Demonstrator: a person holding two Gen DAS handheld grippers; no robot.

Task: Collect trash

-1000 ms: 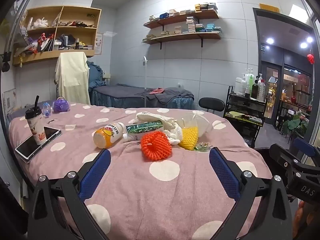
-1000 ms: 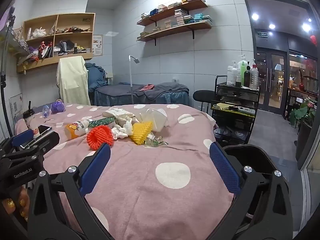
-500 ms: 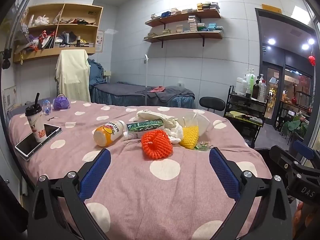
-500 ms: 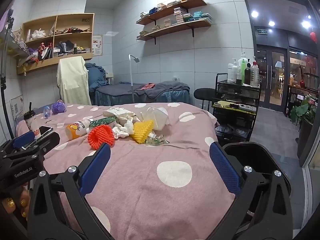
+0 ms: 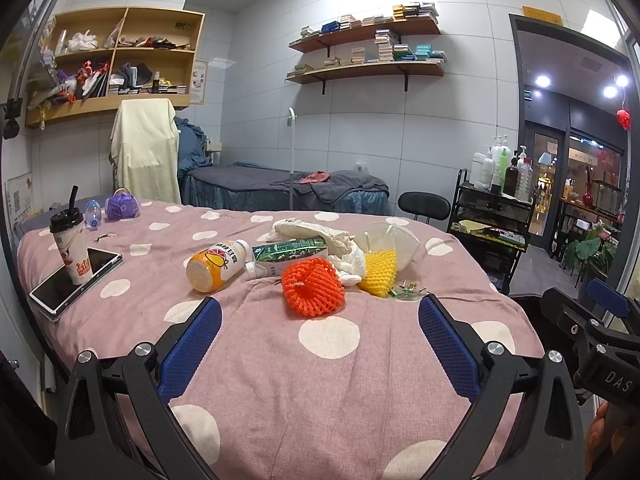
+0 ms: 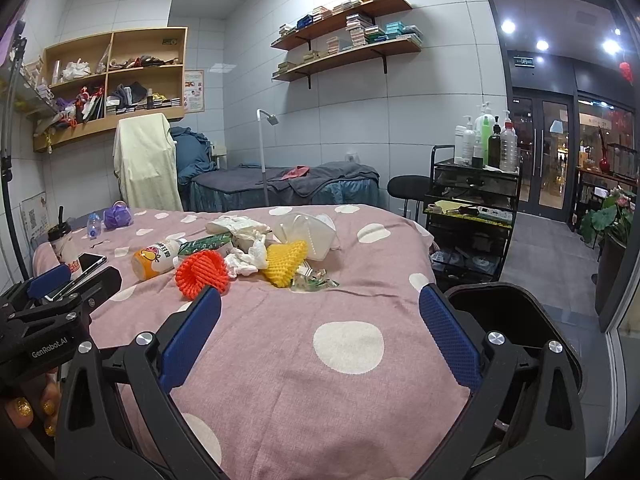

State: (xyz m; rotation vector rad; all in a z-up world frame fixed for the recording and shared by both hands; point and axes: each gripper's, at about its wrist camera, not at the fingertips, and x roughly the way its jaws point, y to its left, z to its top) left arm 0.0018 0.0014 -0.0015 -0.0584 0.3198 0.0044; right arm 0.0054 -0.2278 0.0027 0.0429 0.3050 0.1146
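At frame centre, on the bed [image 5: 328, 380]: trash pile [image 5: 316, 264], uncollected. Left gripper [image 5: 320, 344] and right gripper [image 6: 320, 340]: jaws wide apart, empty.

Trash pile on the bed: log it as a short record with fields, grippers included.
surface: pink polka-dot bedspread
pile: orange net, yellow net, juice bottle, green carton, tissues, clear cup, wrapper
pile state: clustered mid-bed, bottle and carton lying on their sides
bin: black, at the bed's right edge
not in pile: drink cup standing on phone
left gripper: open, holds nothing, short of the pile
right gripper: open, holds nothing
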